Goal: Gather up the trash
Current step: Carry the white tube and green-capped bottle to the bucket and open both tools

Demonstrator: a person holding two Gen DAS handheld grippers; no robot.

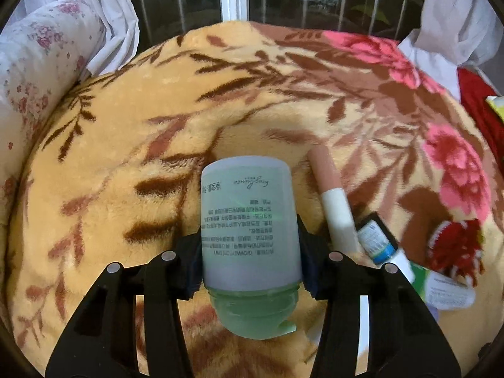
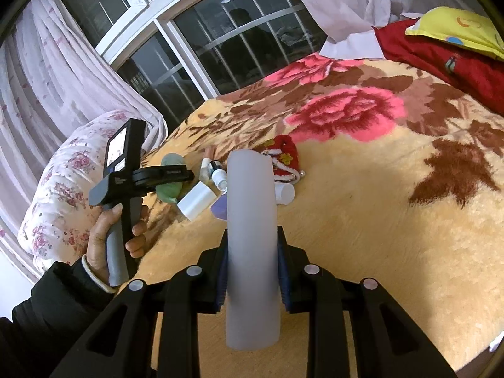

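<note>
**Both tongs loaded over the bed**

Left tongs point(image 1: 252, 258) are closed partway onto the green-capped bottle point(image 1: 250, 220), pads pressed to both its sides, cap end nearest the camera, printed label facing up. Right tongs point(image 2: 252, 280) are clamped narrow on a plain frosted tube point(image 2: 251, 236) that runs straight out between the fingers. Just right of the bottle, on the floral blanket point(image 1: 110, 157), lie a pink-and-white tube point(image 1: 334, 201) and a small blue-labelled bottle point(image 1: 376, 241), possibly touching; the view blurs there.
</note>
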